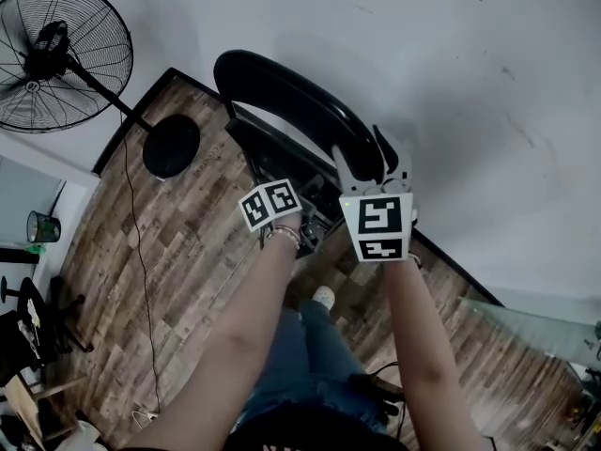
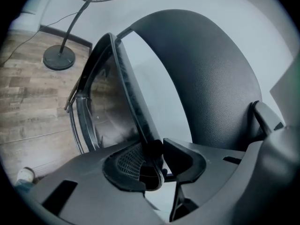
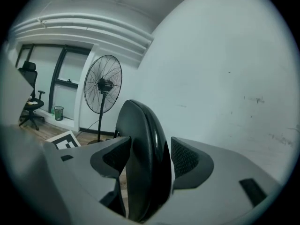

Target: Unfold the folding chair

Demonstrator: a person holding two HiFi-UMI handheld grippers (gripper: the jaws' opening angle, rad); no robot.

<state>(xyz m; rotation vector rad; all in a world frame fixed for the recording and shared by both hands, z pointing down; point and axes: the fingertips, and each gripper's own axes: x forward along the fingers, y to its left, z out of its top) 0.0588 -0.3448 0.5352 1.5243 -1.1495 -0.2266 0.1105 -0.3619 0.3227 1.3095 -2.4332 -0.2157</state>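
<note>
Right gripper [image 3: 146, 159] fingers half-spread, clamping backrest [image 3: 140, 125]; left gripper [image 2: 162, 154] fingers near-closed, pinching seat rim [image 2: 129, 88] just beside backrest. Likely next: rim away from backrest.

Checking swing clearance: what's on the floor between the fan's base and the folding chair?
Nothing: bare wood floor from fan base to folding chair, per head and left gripper views.

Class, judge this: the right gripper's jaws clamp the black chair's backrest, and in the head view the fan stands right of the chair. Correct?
No. The head view shows the fan left of the chair, not right. The right gripper does clamp the backrest in its jaws.
</note>
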